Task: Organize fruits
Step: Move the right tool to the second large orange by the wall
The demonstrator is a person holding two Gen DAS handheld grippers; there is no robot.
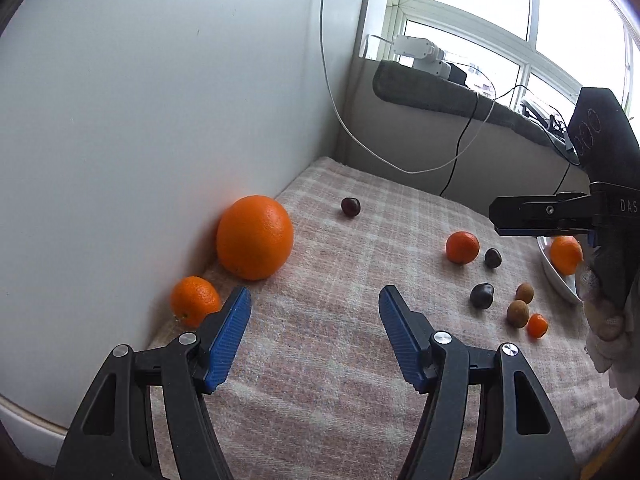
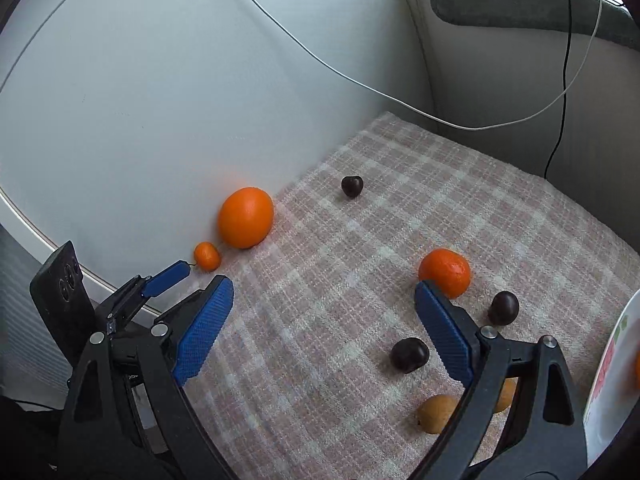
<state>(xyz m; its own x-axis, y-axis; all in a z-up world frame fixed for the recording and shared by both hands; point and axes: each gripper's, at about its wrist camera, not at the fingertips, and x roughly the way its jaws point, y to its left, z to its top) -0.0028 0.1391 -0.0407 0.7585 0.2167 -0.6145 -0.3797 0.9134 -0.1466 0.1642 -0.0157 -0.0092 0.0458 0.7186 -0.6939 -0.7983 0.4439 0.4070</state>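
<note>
White dish (image 1: 560, 278) cut off at the edge, brown fruit (image 2: 502, 396) half hidden behind right gripper (image 2: 320, 324), jaws apart, left gripper (image 1: 314, 334) apart, empty, checked blanket (image 2: 360, 240), white wall (image 1: 160, 100), bright window (image 1: 500, 20).

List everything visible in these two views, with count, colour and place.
Large orange: one, orange, against the wall.
Mandarins: three, orange; beside the large orange, mid-cloth, in the dish.
Tiny citrus: one, orange, by the brown fruits.
Cherries: three, dark, scattered on the cloth.
Brown fruits: two, tan, near the dish.
Dish: one, white, right edge.
Cloth: one, pink-white check, under everything.
Cables: two, white and black, hanging behind.
Left gripper: one, black with blue pads, open, empty.
Right gripper: one, same colours, open, empty.
</note>
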